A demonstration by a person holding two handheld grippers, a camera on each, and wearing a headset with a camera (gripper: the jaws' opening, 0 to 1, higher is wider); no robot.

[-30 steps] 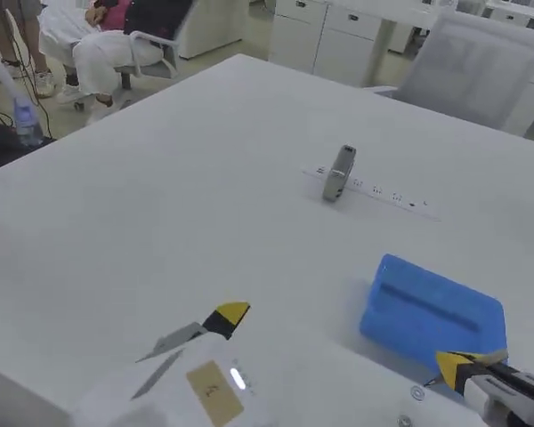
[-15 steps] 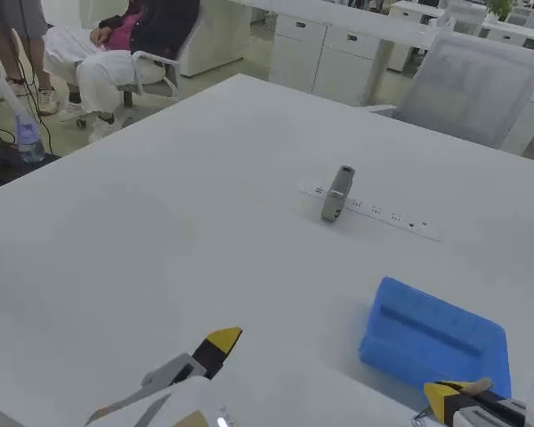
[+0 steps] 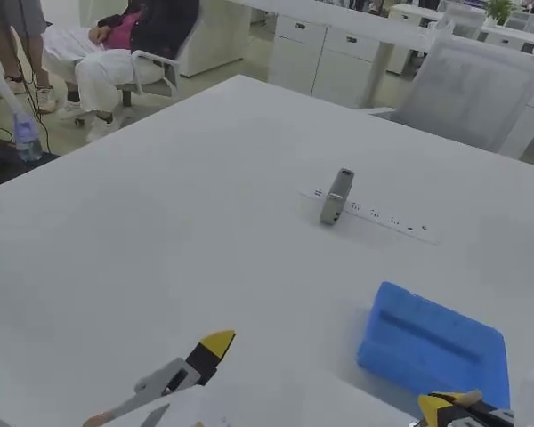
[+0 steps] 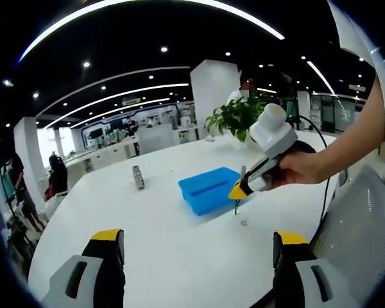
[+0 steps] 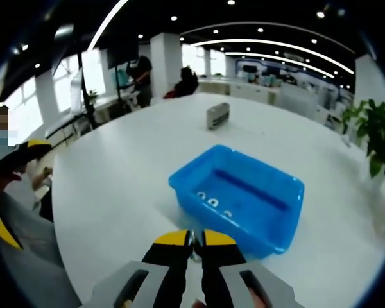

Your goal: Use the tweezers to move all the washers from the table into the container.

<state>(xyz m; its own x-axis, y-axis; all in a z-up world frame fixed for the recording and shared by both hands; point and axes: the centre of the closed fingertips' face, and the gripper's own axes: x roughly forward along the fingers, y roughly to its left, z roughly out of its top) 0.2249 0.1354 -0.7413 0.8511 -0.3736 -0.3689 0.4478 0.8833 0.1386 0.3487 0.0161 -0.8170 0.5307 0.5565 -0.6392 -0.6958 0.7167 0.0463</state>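
Right gripper (image 5: 192, 240) was clamped on the tweezers (image 4: 236, 205), left gripper (image 4: 197, 236) gaped, empty. Three washers (image 5: 212, 203) sat inside the blue container (image 5: 179, 183), another washer (image 4: 244, 222) lay on the table (image 4: 167, 256) just beside it. Risk imo: tweezers twisting in the jaws, flicking it away

Nothing written can be read in any of the views: no word, number or brand mark. The long white power strip (image 3: 383, 218) lying on the white counter (image 3: 160, 222) carries a row of small dark marks. They run along the strip just beside the upright grey metal block (image 3: 336, 196) that stands on it, and they are too small and faint to tell as letters or symbols.
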